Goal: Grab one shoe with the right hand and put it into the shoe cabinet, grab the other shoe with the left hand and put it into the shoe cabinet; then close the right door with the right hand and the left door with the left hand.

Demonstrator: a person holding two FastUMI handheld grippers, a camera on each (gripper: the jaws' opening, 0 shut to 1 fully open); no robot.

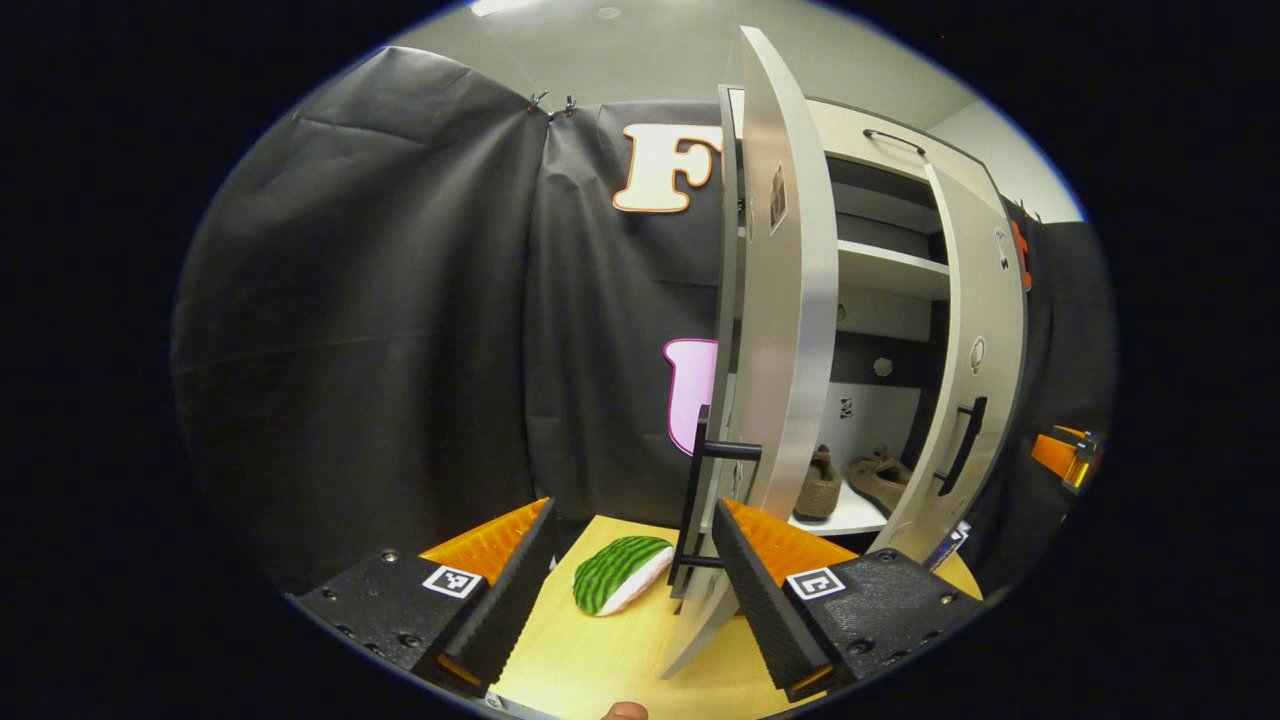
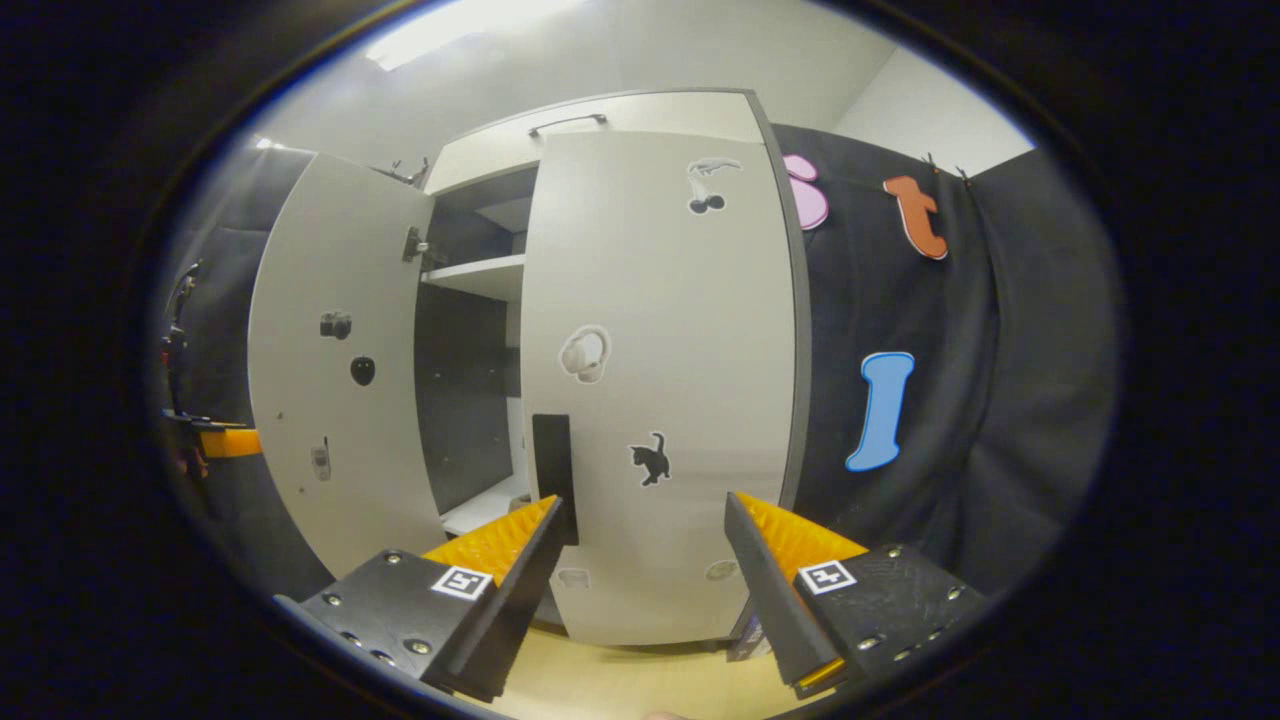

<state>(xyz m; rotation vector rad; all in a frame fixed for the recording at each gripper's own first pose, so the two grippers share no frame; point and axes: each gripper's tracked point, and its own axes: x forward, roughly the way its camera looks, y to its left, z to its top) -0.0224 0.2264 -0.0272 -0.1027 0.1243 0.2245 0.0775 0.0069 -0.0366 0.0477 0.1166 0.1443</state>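
My left gripper (image 1: 632,560) is wide open and holds nothing. It points at the edge of the cabinet's left door (image 1: 790,300), which stands wide open, and the black handle (image 1: 700,500) of that door sits just past my fingers. Inside the cabinet (image 1: 880,270), in the left gripper view, I can see both shoes (image 1: 855,482) side by side on the low shelf (image 1: 850,515). On the table (image 1: 590,660), in front of the cabinet and left of the left door, lies a green striped thing (image 1: 620,572) like a melon slice. My other gripper peeks out far to the right of the cabinet.

My right gripper (image 2: 640,560) is wide open too, with nothing in it. It faces the front of the right door (image 2: 660,380), which hides most of the inside, so the shoes cannot be seen from here. That door has stickers on it, such as a black cat (image 2: 651,459), and its dark handle (image 2: 553,470) is just above my left finger. I cannot tell if the finger touches it. The left door (image 2: 335,370) hangs open to the left of the cabinet.
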